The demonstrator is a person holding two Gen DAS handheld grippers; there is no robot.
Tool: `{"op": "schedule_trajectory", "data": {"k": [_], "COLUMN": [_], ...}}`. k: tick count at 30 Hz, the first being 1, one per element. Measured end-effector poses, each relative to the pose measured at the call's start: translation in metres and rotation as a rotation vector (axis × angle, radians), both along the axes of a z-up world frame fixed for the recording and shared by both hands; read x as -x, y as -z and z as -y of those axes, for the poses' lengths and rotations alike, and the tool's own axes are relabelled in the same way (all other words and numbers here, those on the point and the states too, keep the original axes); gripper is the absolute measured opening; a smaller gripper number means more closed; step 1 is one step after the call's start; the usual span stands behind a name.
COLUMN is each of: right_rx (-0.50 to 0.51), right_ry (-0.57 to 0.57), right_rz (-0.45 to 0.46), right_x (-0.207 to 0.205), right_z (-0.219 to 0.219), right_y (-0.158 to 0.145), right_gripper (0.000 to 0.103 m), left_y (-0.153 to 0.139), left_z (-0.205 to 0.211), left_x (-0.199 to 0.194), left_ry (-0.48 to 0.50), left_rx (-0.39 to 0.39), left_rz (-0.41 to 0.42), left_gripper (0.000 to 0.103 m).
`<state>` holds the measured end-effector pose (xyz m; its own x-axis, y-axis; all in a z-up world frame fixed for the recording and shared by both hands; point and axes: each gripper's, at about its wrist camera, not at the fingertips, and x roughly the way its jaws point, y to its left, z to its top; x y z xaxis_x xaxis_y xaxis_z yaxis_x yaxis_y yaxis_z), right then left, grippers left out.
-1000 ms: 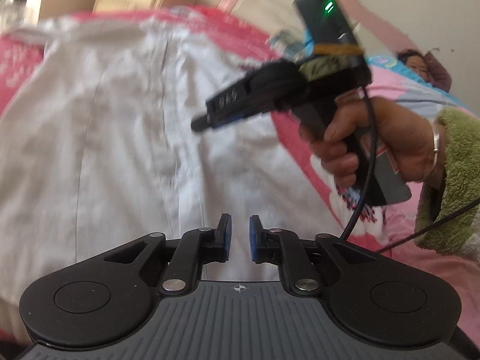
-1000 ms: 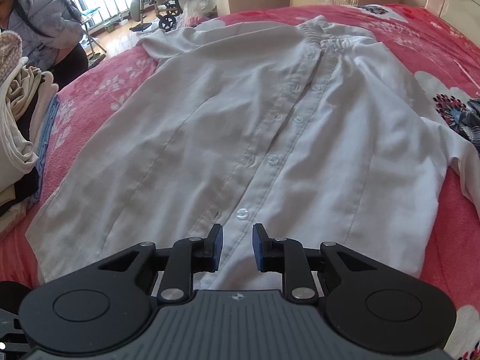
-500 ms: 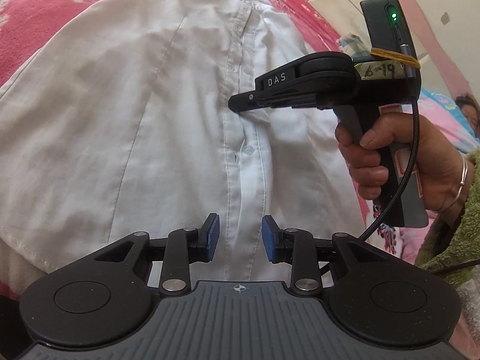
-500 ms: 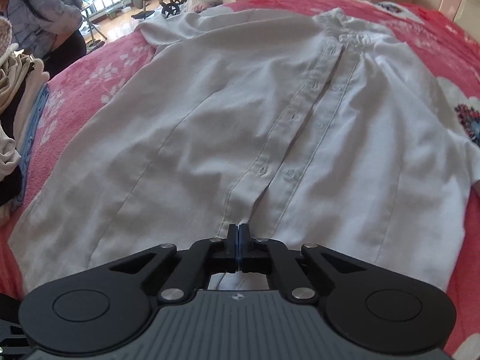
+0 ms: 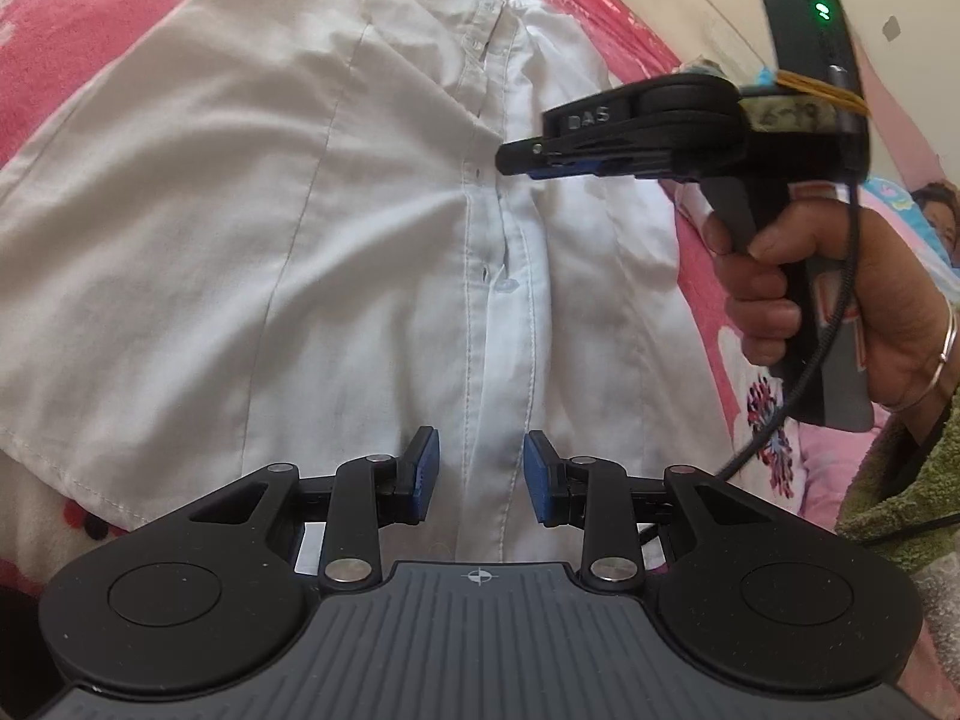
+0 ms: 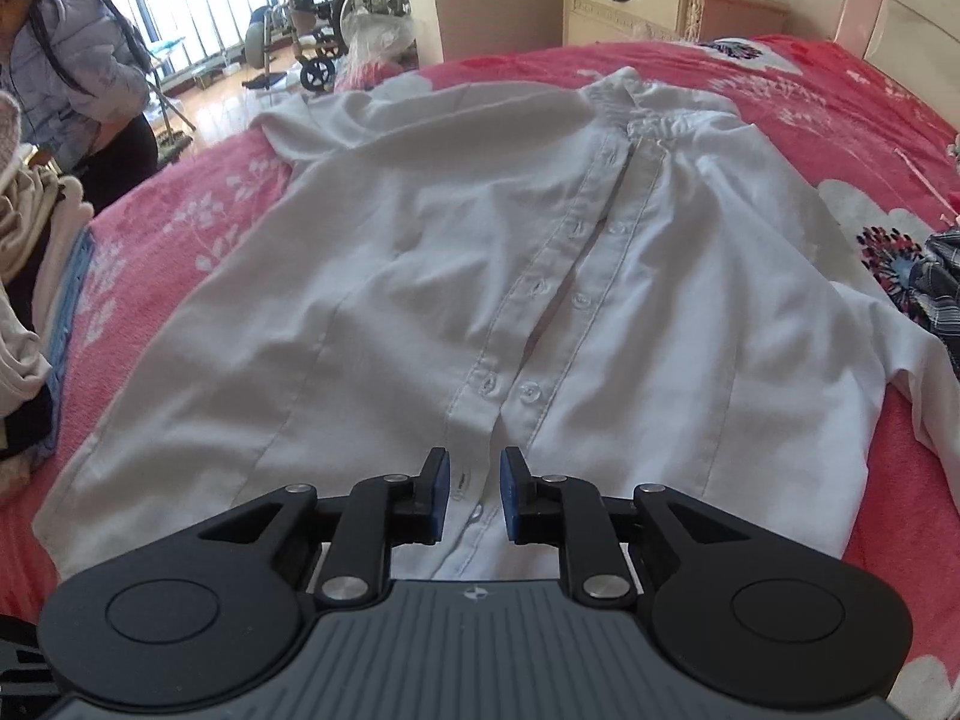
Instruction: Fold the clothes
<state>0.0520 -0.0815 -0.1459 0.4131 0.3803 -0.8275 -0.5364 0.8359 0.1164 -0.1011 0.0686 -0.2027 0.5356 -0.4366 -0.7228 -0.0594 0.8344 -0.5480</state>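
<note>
The white shirt (image 6: 420,276) lies spread flat, front up, on the pink floral bedspread (image 6: 198,198), collar at the far end and button placket (image 6: 528,324) running down the centre toward the near hem. The right gripper (image 6: 471,495) is positioned at the near end of the placket, jaws apart with fabric between them. The left gripper (image 5: 480,474) is positioned over the placket, jaws apart. A pile of clothes (image 6: 24,276) rests at the left edge.
</note>
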Motion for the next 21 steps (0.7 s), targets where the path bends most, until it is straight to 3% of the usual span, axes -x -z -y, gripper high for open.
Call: {"op": "schedule_trajectory", "data": {"k": [6,8,11,15,18,21], "right_rx": [-0.081,-0.065,-0.091,-0.193,-0.259,-0.273], "right_ry": [0.008,0.005,-0.007,0.071,0.215,0.407], "right_rz": [-0.053,-0.114,-0.078,-0.027,-0.011,0.027], "right_x": [-0.013,-0.019,-0.016,-0.005,0.01,0.028], "right_z": [-0.012,-0.019,-0.019,0.009,0.055,0.114], "right_y": [0.027,0.047,0.035,0.003,-0.013,-0.022], "right_gripper": [0.019,0.019,0.019,0.019,0.024,0.028], "left_y": [-0.011,-0.001,0.013,-0.005,-0.014,-0.017], "left_z": [-0.051,-0.066,-0.08,-0.075,-0.069,-0.047], "left_x": [0.001,-0.008,-0.008,-0.008,-0.014,-0.036], "left_ry": [-0.243,-0.33,-0.414,-0.39,-0.372,-0.294], "left_rx": [-0.002,-0.008,-0.003,-0.032,-0.046,-0.035], "left_rz": [0.036,-0.033,-0.12,-0.032,0.009,0.045], "left_gripper": [0.031,0.031,0.03,0.032,0.033,0.033]}}
